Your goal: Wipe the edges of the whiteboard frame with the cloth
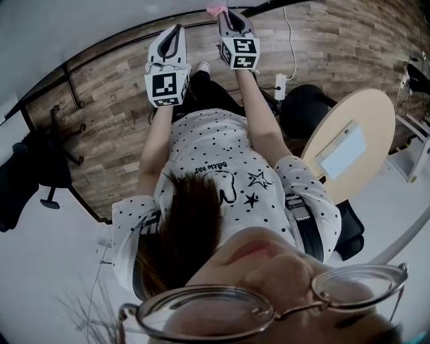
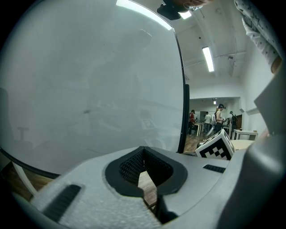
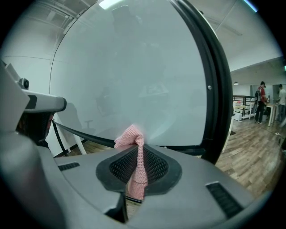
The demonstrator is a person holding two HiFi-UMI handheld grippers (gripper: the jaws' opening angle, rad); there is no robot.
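Observation:
The whiteboard (image 1: pixel 74 23) stands in front of me, its black frame (image 1: pixel 101 48) running along the bottom edge. In the head view both grippers are raised towards that lower edge. My right gripper (image 1: pixel 230 15) is shut on a pink knitted cloth (image 1: pixel 216 9). In the right gripper view the cloth (image 3: pixel 130 136) bunches out of the right gripper (image 3: pixel 136 145) close to the board, just above the bottom frame (image 3: pixel 89 136) and left of the upright side frame (image 3: pixel 214 89). My left gripper (image 1: pixel 176 32) is shut and holds nothing. The left gripper (image 2: pixel 144 156) faces the white board (image 2: pixel 89 89), with the side frame (image 2: pixel 183 107) to its right.
A round wooden table (image 1: pixel 363 114) with a white sheet on it stands at my right. A black office chair (image 1: pixel 30 178) is at my left. A power strip (image 1: pixel 280 86) lies on the wooden floor. Several people (image 2: pixel 219 118) stand far off in the room.

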